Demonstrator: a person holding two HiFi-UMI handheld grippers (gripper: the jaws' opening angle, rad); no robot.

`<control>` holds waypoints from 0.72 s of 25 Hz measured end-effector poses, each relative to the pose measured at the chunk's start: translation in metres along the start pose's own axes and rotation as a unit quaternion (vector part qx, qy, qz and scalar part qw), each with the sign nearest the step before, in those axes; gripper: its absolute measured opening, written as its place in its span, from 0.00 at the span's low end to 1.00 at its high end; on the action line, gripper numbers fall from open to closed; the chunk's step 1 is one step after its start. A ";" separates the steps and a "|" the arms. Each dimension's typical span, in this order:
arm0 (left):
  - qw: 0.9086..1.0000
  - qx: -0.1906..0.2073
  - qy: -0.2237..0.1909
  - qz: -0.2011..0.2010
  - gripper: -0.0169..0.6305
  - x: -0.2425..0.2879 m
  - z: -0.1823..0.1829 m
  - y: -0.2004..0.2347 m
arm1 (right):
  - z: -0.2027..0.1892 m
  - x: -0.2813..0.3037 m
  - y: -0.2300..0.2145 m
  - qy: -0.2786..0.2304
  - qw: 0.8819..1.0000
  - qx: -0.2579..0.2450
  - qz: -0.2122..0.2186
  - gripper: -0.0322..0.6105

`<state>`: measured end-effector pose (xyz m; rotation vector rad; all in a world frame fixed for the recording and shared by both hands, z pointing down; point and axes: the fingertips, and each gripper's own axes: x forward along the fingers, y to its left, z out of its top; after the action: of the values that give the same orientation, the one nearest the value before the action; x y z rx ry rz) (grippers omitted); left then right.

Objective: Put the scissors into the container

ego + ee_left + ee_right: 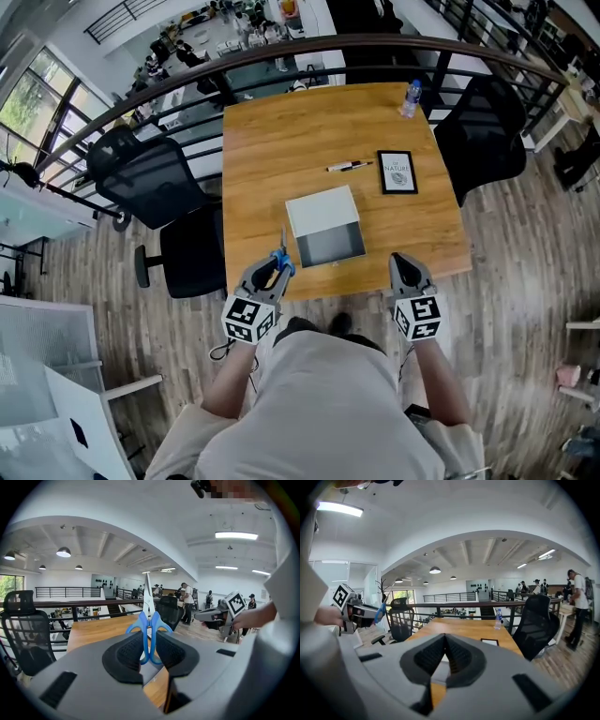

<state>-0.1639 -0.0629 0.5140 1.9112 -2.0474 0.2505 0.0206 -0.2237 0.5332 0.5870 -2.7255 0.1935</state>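
Observation:
The scissors (280, 257) have blue handles and slim silver blades that point away from me over the table's near edge. My left gripper (273, 270) is shut on the blue handles (149, 631), and the blades (148, 592) stick up past the jaws. The container (326, 228) is a white box with a grey open inside, standing on the wooden table (281, 141) just right of and beyond the scissors. My right gripper (403, 264) hangs at the table's near edge, right of the container, shut with nothing in it (444, 644).
A pen (349, 166) and a black framed card (397, 172) lie beyond the container. A water bottle (410, 97) stands at the far right corner. Black office chairs (150, 180) (483, 131) flank the table, and a dark railing (375, 42) runs behind it.

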 end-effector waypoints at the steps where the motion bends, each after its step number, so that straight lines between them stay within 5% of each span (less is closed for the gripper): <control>1: 1.000 0.000 0.001 -0.002 0.15 0.004 0.000 -0.001 | -0.002 0.001 -0.002 0.002 1.000 0.002 -0.001 0.05; 18: 0.994 0.035 0.053 -0.095 0.15 0.072 -0.011 0.023 | -0.021 0.021 -0.003 0.032 0.997 0.040 -0.054 0.05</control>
<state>-0.1892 -0.1240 0.5516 2.0711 -1.7984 0.3723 0.0103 -0.2300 0.5599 0.7370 -2.6261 0.2910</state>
